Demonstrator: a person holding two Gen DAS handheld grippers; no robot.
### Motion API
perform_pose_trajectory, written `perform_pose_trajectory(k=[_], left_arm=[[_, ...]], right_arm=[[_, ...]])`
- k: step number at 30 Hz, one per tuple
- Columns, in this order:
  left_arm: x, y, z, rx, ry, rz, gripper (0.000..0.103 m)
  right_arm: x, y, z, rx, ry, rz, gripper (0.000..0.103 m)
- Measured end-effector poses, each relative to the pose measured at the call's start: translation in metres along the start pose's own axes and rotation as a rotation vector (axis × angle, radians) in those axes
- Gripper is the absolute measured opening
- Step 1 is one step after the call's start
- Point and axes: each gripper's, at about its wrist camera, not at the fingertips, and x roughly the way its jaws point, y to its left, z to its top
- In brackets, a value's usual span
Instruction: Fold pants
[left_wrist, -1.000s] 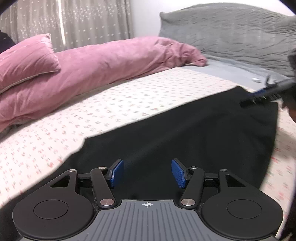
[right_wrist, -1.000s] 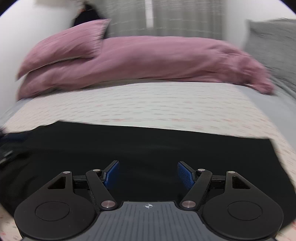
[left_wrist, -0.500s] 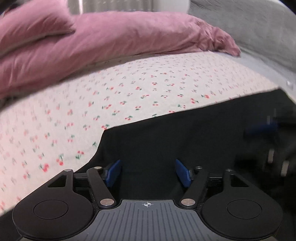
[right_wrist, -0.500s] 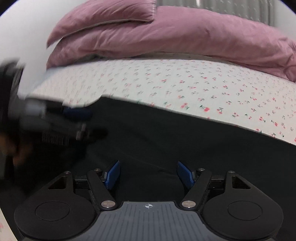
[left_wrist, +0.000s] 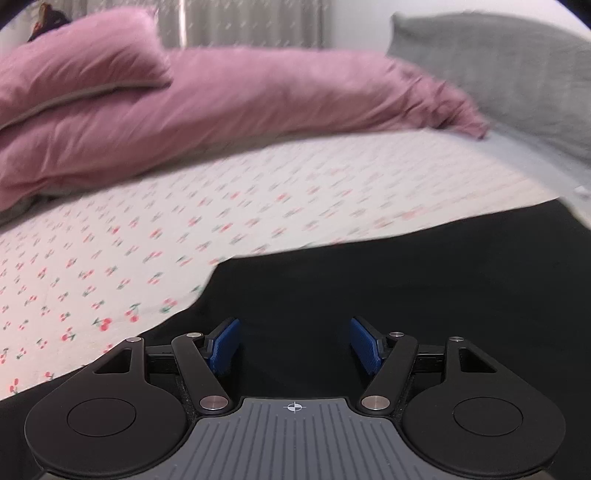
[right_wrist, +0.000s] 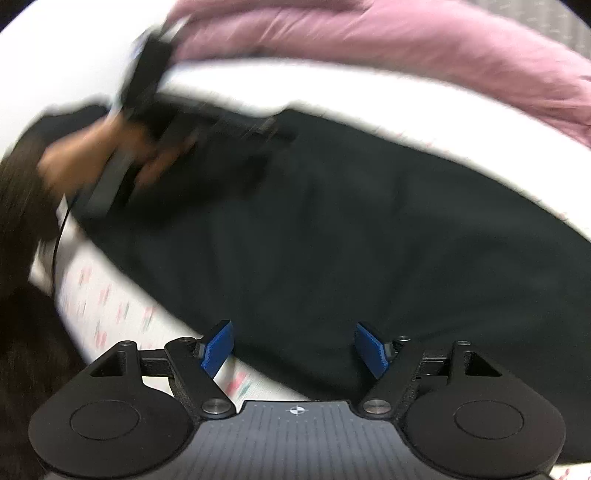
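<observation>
Black pants (left_wrist: 406, 280) lie flat on the cherry-print bed sheet (left_wrist: 147, 240). My left gripper (left_wrist: 294, 345) is open and empty, just above the pants near their left edge. My right gripper (right_wrist: 295, 349) is open and empty over the near edge of the pants (right_wrist: 351, 240). In the right wrist view the left gripper and the hand holding it (right_wrist: 122, 155) show blurred at the far left end of the pants.
A pink duvet (left_wrist: 229, 99) and pink pillow (left_wrist: 74, 70) lie along the far side of the bed. A grey pillow (left_wrist: 498, 66) sits at the right. The sheet (right_wrist: 110, 306) shows below the pants' near edge.
Both views have swung. The left gripper lifted slightly and looks further across the bed. The right gripper turned left and drew back to the pants' near edge. Both stayed open.
</observation>
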Motion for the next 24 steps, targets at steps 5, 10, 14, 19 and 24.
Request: perform_pose_trajectory(k=[5, 10, 14, 19, 24], left_arm=[[-0.013, -0.024, -0.012, 0.095, 0.027, -0.023, 0.067], [-0.043, -0.016, -0.05, 0.134, 0.043, 0.013, 0.07], [-0.083, -0.001, -0.079, 0.148, 0.044, 0.043, 0.073], [-0.127, 0.034, -0.114, 0.055, 0.051, 0.071, 0.076], [-0.16, 0.059, -0.147, 0.021, 0.032, 0.109, 0.076]], right_arm=[[0.02, -0.049, 0.017, 0.112, -0.114, -0.111, 0.08], [0.019, -0.069, -0.014, 0.118, -0.103, -0.117, 0.082], [0.002, -0.067, -0.036, 0.054, -0.082, -0.155, 0.088], [-0.022, -0.086, -0.06, 0.058, -0.092, -0.177, 0.088], [-0.038, -0.12, -0.081, 0.151, -0.102, -0.239, 0.088]])
